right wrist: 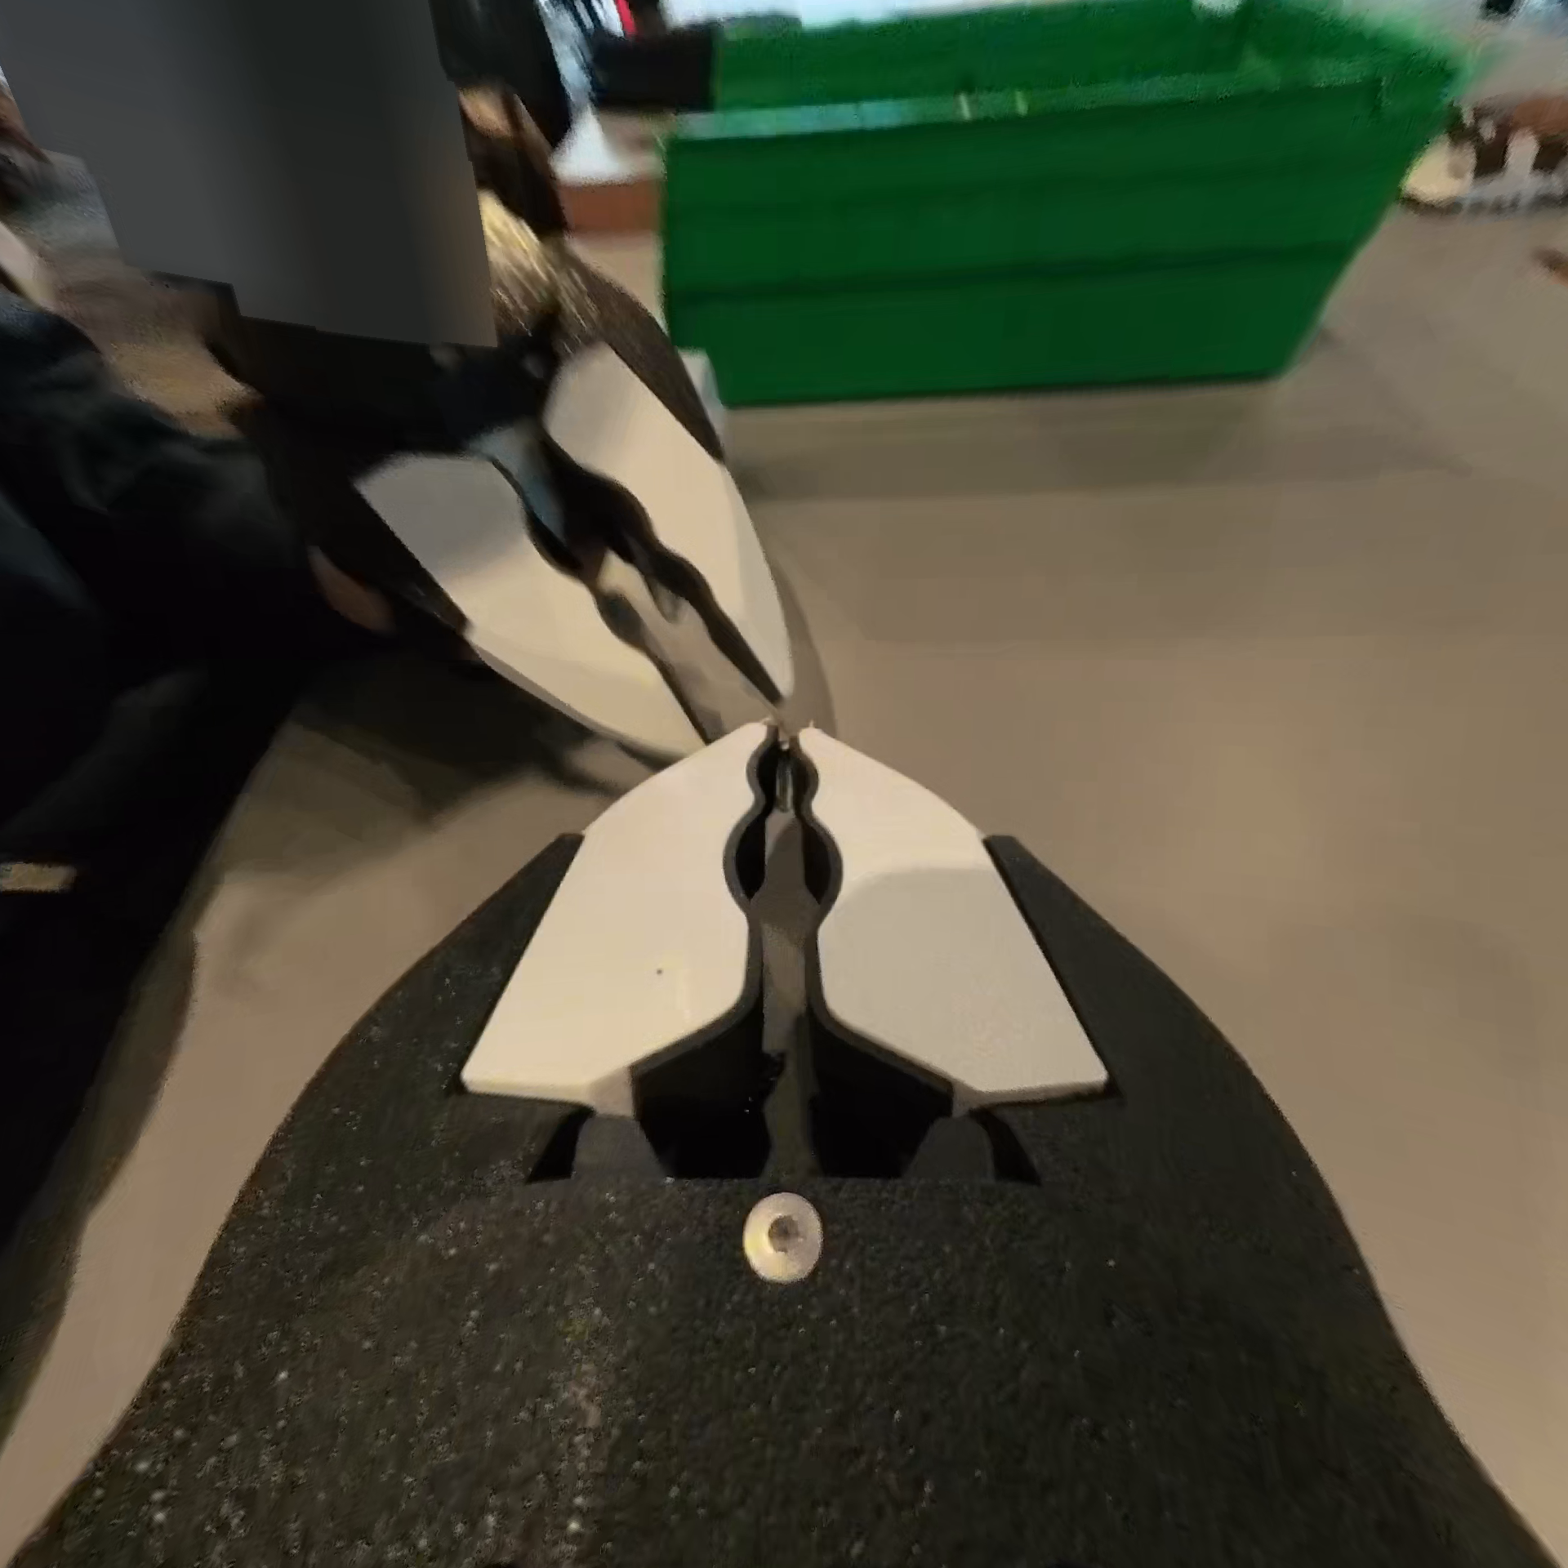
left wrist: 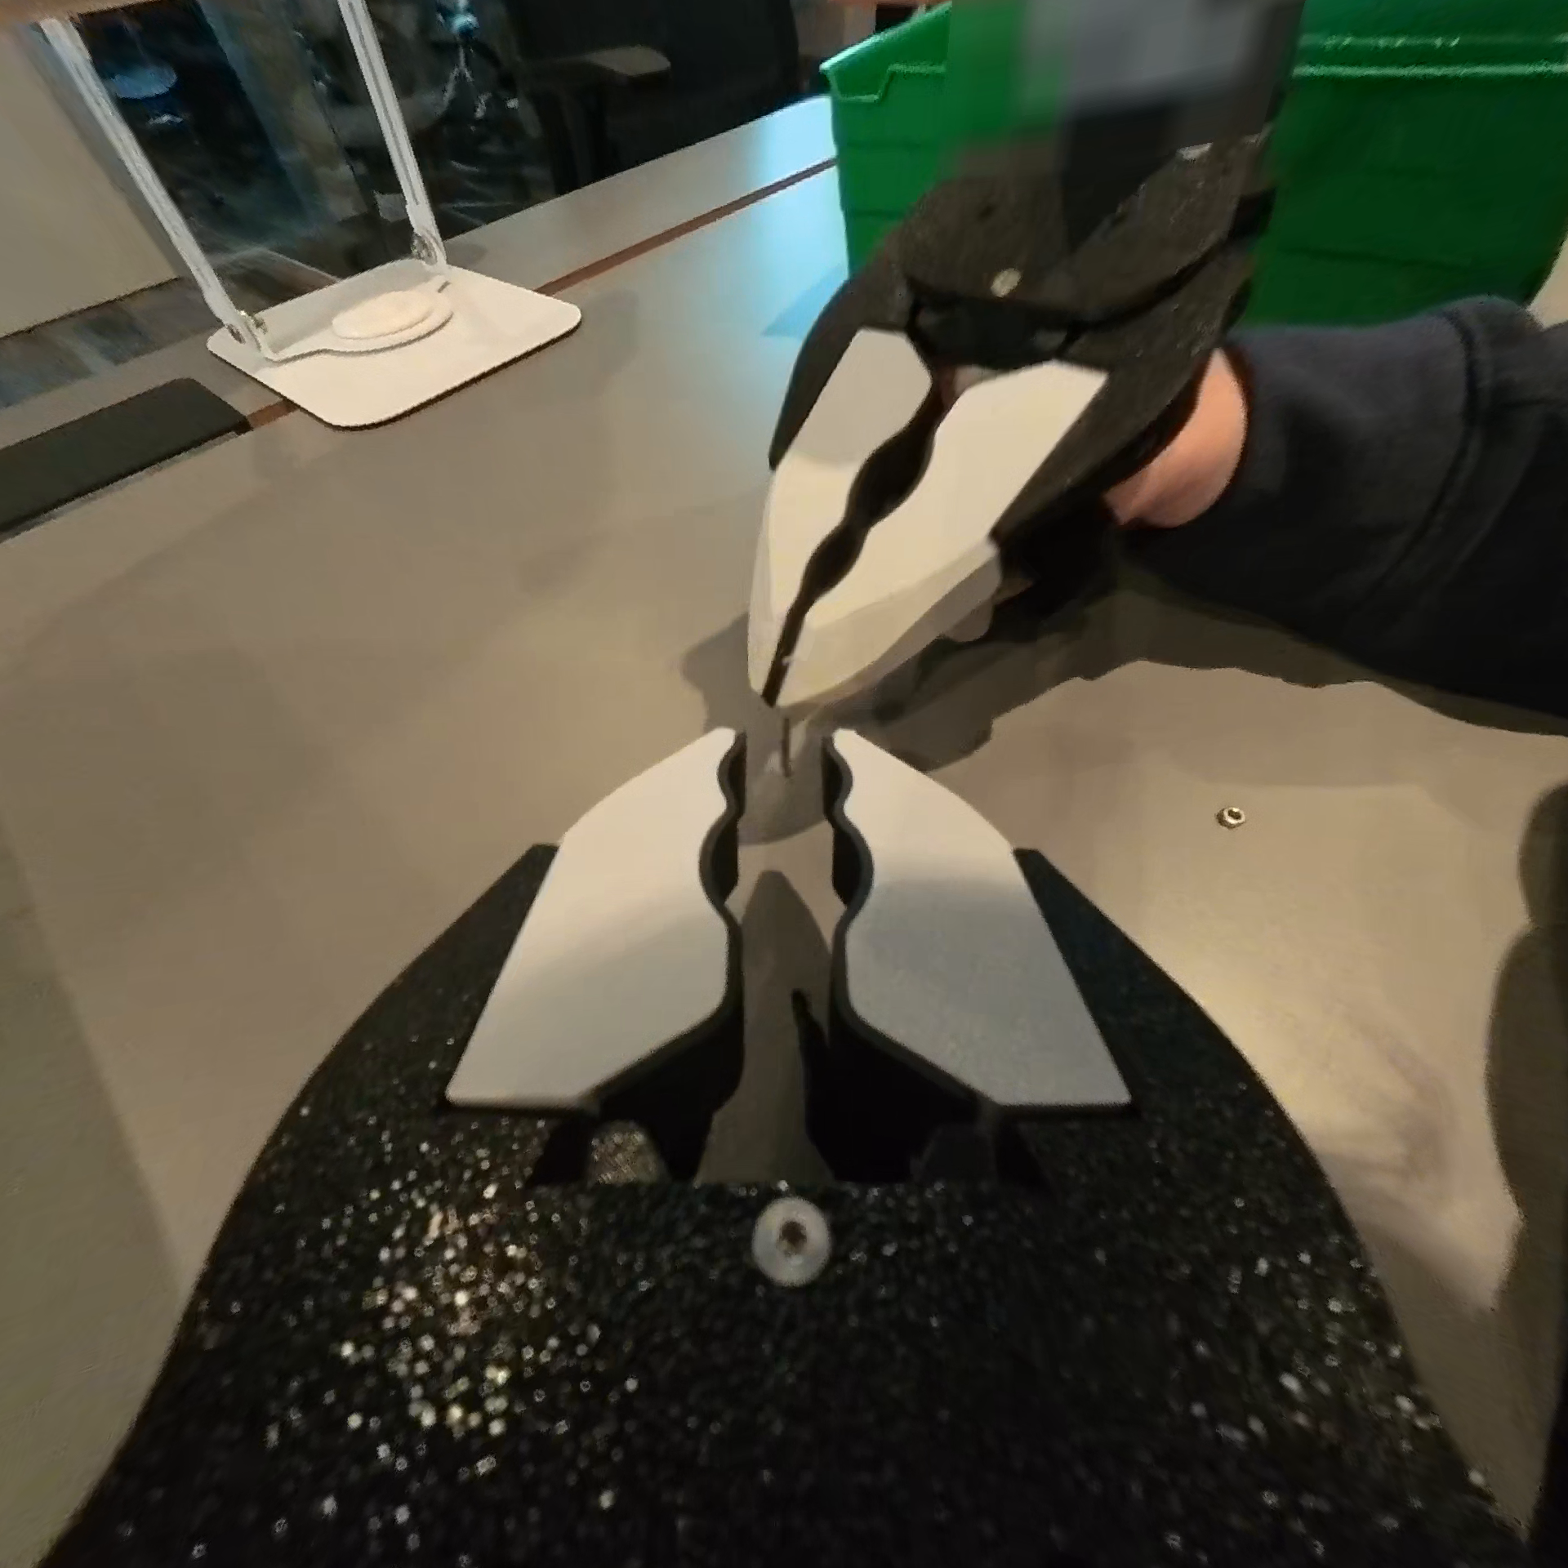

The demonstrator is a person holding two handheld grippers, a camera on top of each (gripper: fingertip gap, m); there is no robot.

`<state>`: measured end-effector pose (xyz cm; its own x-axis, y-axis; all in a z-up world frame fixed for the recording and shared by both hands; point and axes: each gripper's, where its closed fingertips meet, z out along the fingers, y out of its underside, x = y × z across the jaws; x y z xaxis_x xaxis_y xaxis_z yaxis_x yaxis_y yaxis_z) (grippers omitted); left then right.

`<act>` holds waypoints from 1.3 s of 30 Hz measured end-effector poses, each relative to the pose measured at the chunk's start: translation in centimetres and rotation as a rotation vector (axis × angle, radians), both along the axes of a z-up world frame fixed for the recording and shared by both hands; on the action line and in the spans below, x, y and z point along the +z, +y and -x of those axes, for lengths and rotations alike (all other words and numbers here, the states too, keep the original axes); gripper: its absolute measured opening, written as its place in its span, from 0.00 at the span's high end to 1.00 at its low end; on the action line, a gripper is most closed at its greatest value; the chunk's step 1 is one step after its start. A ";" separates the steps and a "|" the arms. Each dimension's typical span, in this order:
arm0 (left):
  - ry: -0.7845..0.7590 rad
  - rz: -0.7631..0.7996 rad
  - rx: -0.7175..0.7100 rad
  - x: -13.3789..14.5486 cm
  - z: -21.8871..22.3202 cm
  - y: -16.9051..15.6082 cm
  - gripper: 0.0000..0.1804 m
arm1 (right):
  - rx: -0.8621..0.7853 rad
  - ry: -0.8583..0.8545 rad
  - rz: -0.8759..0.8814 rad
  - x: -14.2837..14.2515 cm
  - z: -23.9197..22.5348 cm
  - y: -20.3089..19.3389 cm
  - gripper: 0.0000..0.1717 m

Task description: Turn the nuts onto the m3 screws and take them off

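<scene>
**A thin screw pinched at one end, a nut waiting on the table**

We judge the m3 screw (left wrist: 786, 747) to be stiff, very light and slick: its thin metal shaft would twist or slip out of a loose pinch, so we would hold it near the head and leave the threaded end free. It shows as a slim grey pin, standing out of the tips of the right gripper (left wrist: 772, 700), whose jaws are closed together on it; in the right wrist view the shaft (right wrist: 786, 776) sits in the first scallop between the fingers.

The pin points into the left gripper (left wrist: 785, 751), whose jaws stand apart, one on each side of it, and we see neither pad pressing. Whether a nut rides on the shaft we cannot tell.

One small hexagonal nut (left wrist: 1229, 817) lies loose on the grey table (left wrist: 424, 679), well to the right. We would take it by its flats; it looks easy to flick away.
</scene>
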<state>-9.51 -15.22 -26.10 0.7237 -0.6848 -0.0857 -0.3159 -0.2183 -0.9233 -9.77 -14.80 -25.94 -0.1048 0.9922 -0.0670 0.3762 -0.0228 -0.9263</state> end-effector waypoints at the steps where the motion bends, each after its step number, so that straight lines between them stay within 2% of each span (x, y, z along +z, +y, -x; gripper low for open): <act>1: 0.014 0.004 -0.001 -0.2 -0.1 0.0 0.89 | 0.025 0.055 0.020 0.9 0.2 -0.5 0.99; 4: 0.060 0.016 -0.007 -0.8 -0.3 0.0 0.86 | 0.081 0.178 0.057 2.9 0.4 -1.7 0.99; 7: 0.079 0.010 -0.032 -0.9 -0.7 -0.2 0.88 | 0.120 0.223 0.074 3.6 0.5 -2.5 0.99; 13: 0.028 -0.018 -0.066 -0.1 -1.1 -0.6 0.92 | 0.152 0.212 0.060 3.3 0.7 -3.2 0.99; 16: 0.029 -0.019 -0.071 -0.1 -1.2 -0.6 1.00 | 0.153 0.212 0.064 3.3 0.6 -3.1 0.99; 25: 0.021 -0.025 -0.057 0.0 -1.0 -0.5 1.00 | 0.146 0.222 0.073 3.4 0.5 -2.9 0.99; 33: -0.039 -0.016 -0.061 0.5 -0.7 -0.5 1.00 | 0.104 0.186 0.084 4.6 -2.3 -1.3 0.89; 39: -0.121 -0.017 -0.108 1.3 -0.8 -0.9 1.00 | 0.090 0.043 0.167 2.5 -5.7 -4.5 0.86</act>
